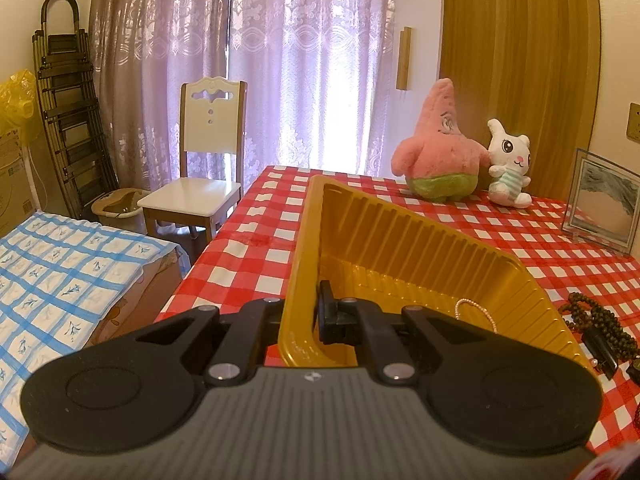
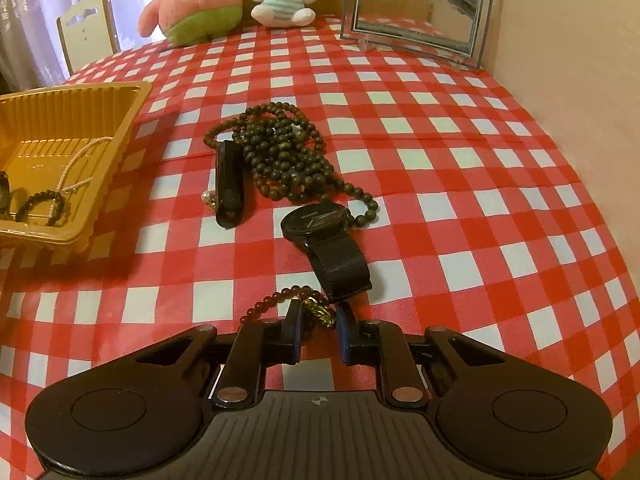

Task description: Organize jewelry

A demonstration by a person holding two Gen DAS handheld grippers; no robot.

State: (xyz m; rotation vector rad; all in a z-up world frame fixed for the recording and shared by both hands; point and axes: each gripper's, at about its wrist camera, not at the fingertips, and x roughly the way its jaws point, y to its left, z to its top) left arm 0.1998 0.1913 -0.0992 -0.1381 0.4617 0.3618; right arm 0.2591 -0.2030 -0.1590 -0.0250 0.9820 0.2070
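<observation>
L gripper [image 1: 304,320] is clamped tight on the near wall of the gold tray [image 1: 400,240], steadying it; a pearl strand [image 2: 80,160] and dark bead bracelet [image 2: 42,204] lie inside. R gripper [image 2: 318,320] straddles the red bead bracelet w/ gold charm [image 2: 320,312]; jaws part-open, pads prob. not yet pressing, hard to tell. Step: picking this piece. Next: a firm pinch, lift, carry to tray. Watch [image 2: 316,224] and green bead necklace [image 2: 280,152] wait on the checked cloth [image 2: 460,160].

Daylight is admitted through the sheer curtains [image 1: 280,60], where the centre is blown out to glare, soft shadows are cast beside the gold tray [image 2: 68,152], strong fisheye bending and dark corner vignetting are noted, and slight softness, possibly motion blur, is seen at the edges.
</observation>
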